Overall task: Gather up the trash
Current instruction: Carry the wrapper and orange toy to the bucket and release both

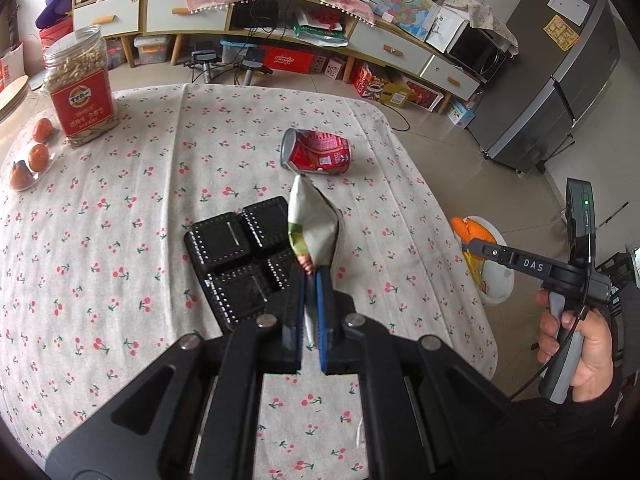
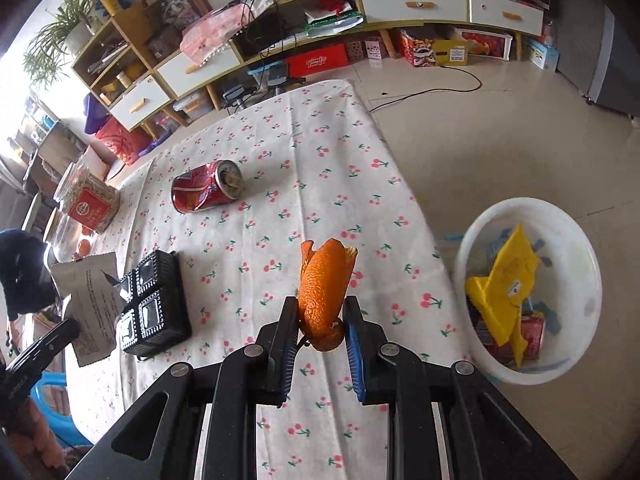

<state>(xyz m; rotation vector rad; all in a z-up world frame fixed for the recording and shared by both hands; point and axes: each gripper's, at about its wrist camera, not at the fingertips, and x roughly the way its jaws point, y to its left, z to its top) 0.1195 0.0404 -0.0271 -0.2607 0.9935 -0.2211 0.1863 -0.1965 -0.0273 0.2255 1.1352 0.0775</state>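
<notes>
1. While the bin (image 2: 472,248) at the right edge of the right wrist view already holds a yellow wrapper (image 2: 504,292) and other scraps, the job looks partly done, since more trash remains on the table (image 2: 320,152).
2. The right gripper (image 2: 322,320) is clamped on an orange peel (image 2: 324,280) at centre frame, lifted over the cloth beside the bin.
3. The left gripper (image 1: 310,280) is pinched tight on a foil packet (image 1: 312,220), which stands up from its tips at centre frame.
4. Left to collect, by the look of it: the crushed can (image 1: 318,152) lying on its side above centre, and the black tray (image 1: 236,256) left of the packet.
5. Both grippers point steeply down; in the left wrist view a hand (image 1: 576,344) at lower right grips the right tool's handle, its tip over the bin.
6. The jar (image 1: 82,92) and fruit (image 1: 38,156) at upper left do not look like trash.
</notes>
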